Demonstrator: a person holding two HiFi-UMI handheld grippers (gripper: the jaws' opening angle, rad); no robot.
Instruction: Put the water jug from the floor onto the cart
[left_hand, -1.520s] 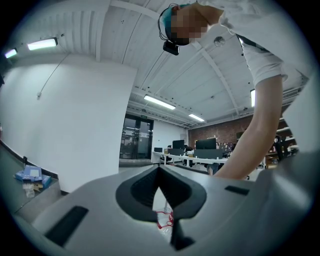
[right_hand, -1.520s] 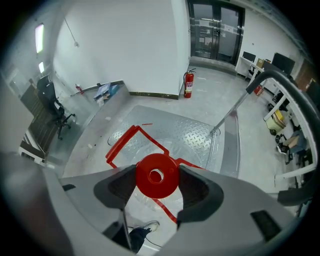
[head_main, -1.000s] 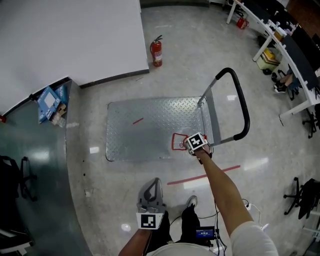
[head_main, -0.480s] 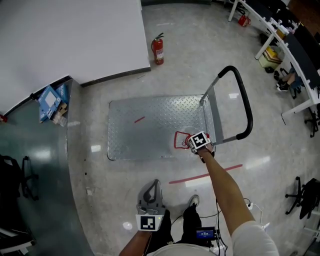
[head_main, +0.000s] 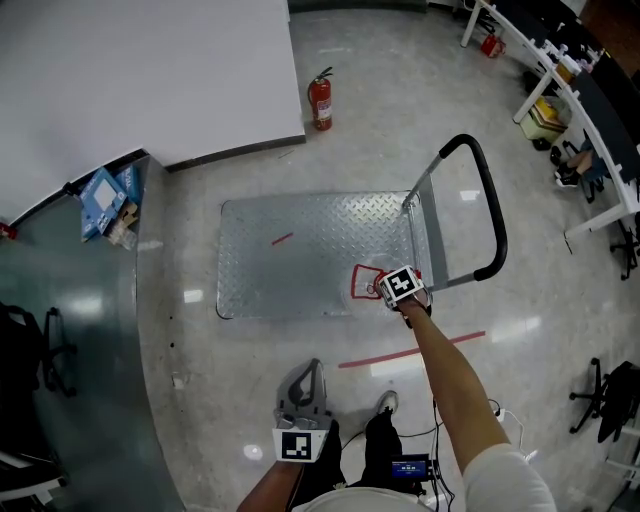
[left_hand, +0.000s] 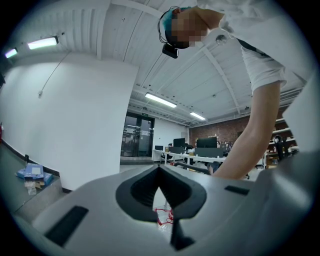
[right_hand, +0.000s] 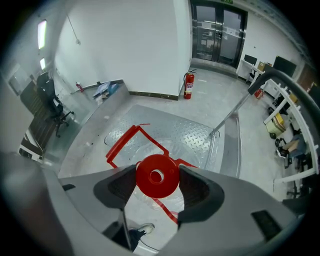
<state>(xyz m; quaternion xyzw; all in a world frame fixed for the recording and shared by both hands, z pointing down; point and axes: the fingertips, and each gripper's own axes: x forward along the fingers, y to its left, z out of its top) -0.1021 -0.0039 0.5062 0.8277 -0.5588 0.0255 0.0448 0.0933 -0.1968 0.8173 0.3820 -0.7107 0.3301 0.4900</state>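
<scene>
The water jug (head_main: 366, 284) is clear, with a red carry handle and a red cap (right_hand: 157, 176). My right gripper (head_main: 388, 291) is shut on that cap, one jaw on each side, as the right gripper view (right_hand: 157, 184) shows. The jug is at the near corner of the cart's steel deck (head_main: 300, 250), beside the black push handle (head_main: 491, 215). Whether its base rests on the deck I cannot tell. My left gripper (head_main: 309, 376) is low by my legs, shut and empty. Its tips meet in the left gripper view (left_hand: 160, 169).
A red fire extinguisher (head_main: 320, 100) stands by the white wall (head_main: 150, 70) beyond the cart. A red tape line (head_main: 410, 350) crosses the floor near my shoe (head_main: 385, 403). Desks (head_main: 580, 100) and an office chair (head_main: 610, 400) are at the right. A blue box (head_main: 100, 200) lies at the left.
Almost nothing differs. My right gripper and the jug have crept slightly toward the cart's handle end. The left gripper has stayed where it was.
</scene>
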